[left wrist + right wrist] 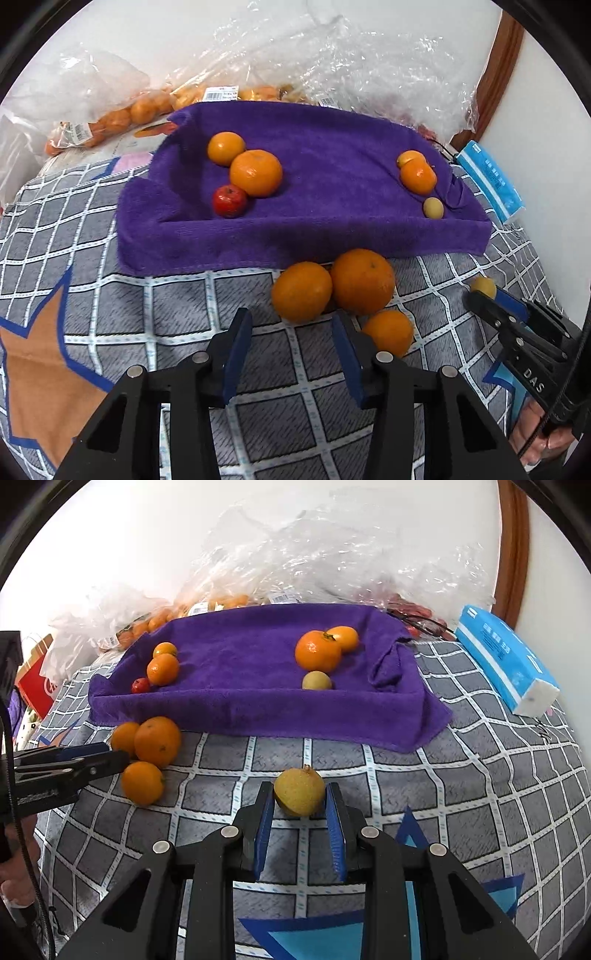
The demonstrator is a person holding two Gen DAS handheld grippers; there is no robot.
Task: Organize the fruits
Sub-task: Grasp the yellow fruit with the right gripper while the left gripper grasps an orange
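A purple towel-lined tray (325, 229) (258, 709) holds two groups of fruit: oranges and a small red fruit (229, 201) on the left, an orange, a smaller orange fruit and a small yellow fruit (317, 681) on the right. Three oranges (362, 280) (157, 740) lie on the checked cloth in front of the tray. My left gripper (291, 328) is open and empty just short of them. My right gripper (300, 797) is shut on a small yellow fruit (300, 792) (483, 287) just above the cloth.
Clear plastic bags of oranges (122, 114) lie behind the tray. A blue tissue pack (506, 664) lies at the right. A red box (35, 686) stands at the far left. The checked cloth (424, 794) covers the surface.
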